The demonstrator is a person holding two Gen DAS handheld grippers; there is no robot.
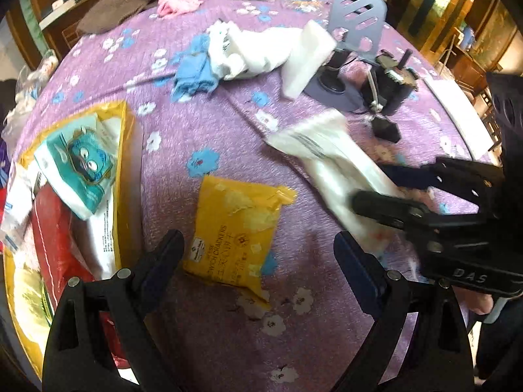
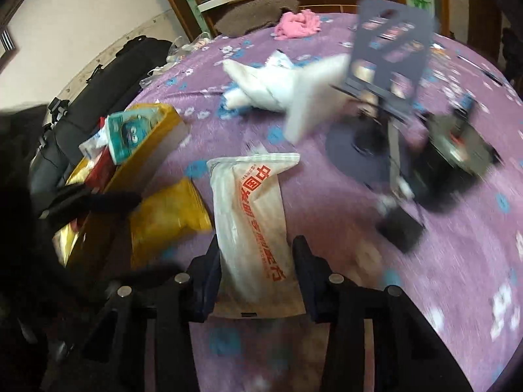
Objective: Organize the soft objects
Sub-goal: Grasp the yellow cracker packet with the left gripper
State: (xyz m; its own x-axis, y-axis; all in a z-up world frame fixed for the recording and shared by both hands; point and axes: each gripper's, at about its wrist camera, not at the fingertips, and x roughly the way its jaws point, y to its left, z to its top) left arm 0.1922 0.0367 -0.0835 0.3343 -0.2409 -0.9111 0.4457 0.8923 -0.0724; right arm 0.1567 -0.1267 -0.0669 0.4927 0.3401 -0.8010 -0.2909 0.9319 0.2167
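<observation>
Looking down on a purple flowered tablecloth (image 1: 196, 98) spread over a round table.

Left gripper (image 1: 258, 238): spread wide, clamped on nothing, hovering above a yellow cracker packet (image 1: 235, 225) lying flat on the cloth. Bare cloth on both sides of that packet, and more below it toward the near table edge.

Right gripper (image 2: 255, 243): closed onto a white packet with red lettering (image 2: 251, 222), one pad against each long edge near the packet's lower end. Upper end of the packet sticking out ahead of the fingers, its crimped edge pointing toward the table's middle. Blurred in both views.

Just left of the yellow packet: a yellow box (image 1: 126, 121) at the table's left edge, already holding a teal tissue pack (image 1: 75, 170) resting across the top and a red pack (image 1: 55, 228) under it. A narrow strip of cloth between the box wall and the cracker packet.

Middle of the table: mostly open cloth.

Farther back, crowded: a blue cloth (image 1: 193, 72) touching a white plastic bag (image 1: 248, 52), then a white foam block (image 1: 307, 58) leaning against a grey slotted stand (image 1: 356, 23), with black hardware (image 1: 392, 81) just beside its base.

At the far edge: a pink cloth (image 1: 178, 0) and a brown fuzzy piece (image 1: 121, 3), the brown one overhanging the rim.
</observation>
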